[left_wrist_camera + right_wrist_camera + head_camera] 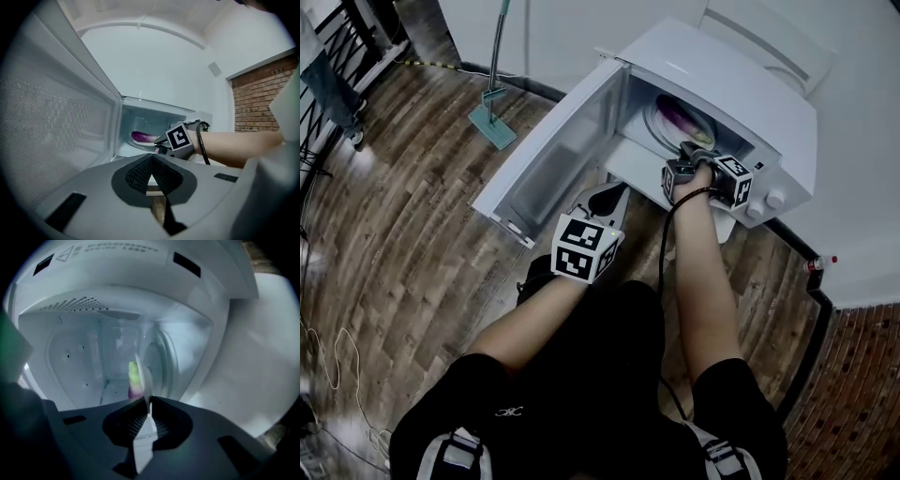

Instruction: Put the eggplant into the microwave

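A white microwave [773, 98] stands with its door [548, 164] swung open to the left. Inside, a purple eggplant [682, 120] with a green stem lies on a white plate [659, 120]. My right gripper [690, 152] reaches into the cavity mouth, shut on the plate's near rim. In the right gripper view that plate [146, 379] shows edge-on between the jaws, with the eggplant [134, 376] behind it. My left gripper [606, 201] hangs just outside, below the opening, shut and empty. The left gripper view shows the eggplant [143, 137] and the right gripper [161, 144] inside the oven.
The open door [61, 122] stands close on my left gripper's left. A floor wiper with a teal head [492, 124] leans behind the door. A small red-capped bottle [821, 263] lies by the wall at right. My knees are under both arms on the wooden floor.
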`<state>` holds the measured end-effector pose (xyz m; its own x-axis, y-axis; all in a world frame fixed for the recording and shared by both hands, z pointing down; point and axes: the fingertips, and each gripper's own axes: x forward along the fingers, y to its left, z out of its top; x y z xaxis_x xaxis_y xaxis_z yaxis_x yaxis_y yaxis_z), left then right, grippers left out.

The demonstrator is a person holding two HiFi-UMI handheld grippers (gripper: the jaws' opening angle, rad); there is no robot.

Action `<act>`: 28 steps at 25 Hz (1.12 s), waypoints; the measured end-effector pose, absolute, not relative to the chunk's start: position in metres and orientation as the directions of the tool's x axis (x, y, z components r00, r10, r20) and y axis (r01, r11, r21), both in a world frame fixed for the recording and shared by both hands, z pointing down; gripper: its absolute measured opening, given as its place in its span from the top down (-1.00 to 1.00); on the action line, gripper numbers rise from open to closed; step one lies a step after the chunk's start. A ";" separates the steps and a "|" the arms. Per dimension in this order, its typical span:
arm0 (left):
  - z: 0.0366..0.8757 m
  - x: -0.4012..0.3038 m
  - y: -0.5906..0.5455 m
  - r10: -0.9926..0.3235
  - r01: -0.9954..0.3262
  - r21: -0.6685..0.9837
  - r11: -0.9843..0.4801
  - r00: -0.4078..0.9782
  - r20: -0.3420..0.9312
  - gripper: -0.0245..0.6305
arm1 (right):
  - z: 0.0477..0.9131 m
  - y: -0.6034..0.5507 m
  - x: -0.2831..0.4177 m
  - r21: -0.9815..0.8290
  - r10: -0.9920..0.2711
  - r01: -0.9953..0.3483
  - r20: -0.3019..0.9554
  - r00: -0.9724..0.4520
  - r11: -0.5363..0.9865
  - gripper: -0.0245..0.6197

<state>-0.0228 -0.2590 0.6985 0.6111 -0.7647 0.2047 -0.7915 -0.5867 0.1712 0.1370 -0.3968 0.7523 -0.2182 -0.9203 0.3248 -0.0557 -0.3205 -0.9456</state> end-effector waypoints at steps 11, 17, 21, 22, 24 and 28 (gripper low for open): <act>0.706 -0.029 -0.254 -0.756 -0.788 0.165 -0.594 0.616 0.221 0.93 | 0.738 -0.406 0.142 -0.748 -0.886 -0.576 0.456 -0.084 -0.330 0.43; 0.709 -0.023 -0.252 -0.745 -0.779 0.162 -0.605 0.626 0.229 0.93 | 0.733 -0.410 0.154 -0.517 -0.853 -0.781 0.520 0.039 -0.351 0.07; 0.712 -0.021 -0.251 -0.739 -0.776 0.157 -0.611 0.630 0.237 0.93 | 0.736 -0.410 0.162 -0.307 -0.826 -0.877 0.541 0.159 -0.370 0.00; 0.713 -0.020 -0.251 -0.739 -0.776 0.157 -0.611 0.630 0.239 0.93 | 0.737 -0.409 0.164 -0.251 -0.819 -0.895 0.543 0.186 -0.370 -0.01; 0.714 -0.019 -0.251 -0.737 -0.775 0.158 -0.612 0.631 0.241 0.93 | 0.740 -0.409 0.169 -0.133 -0.807 -0.923 0.541 0.239 -0.362 -0.05; 0.716 -0.015 -0.251 -0.734 -0.774 0.159 -0.614 0.633 0.247 0.93 | 0.740 -0.412 0.173 0.002 -0.806 -0.943 0.519 0.285 -0.332 -0.13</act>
<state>-0.0154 -0.2507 0.7164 0.6328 -0.7340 0.2465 -0.7735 -0.6136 0.1588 0.1725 -0.4119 0.7400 0.2850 -0.8056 0.5193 -0.9431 -0.3325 0.0019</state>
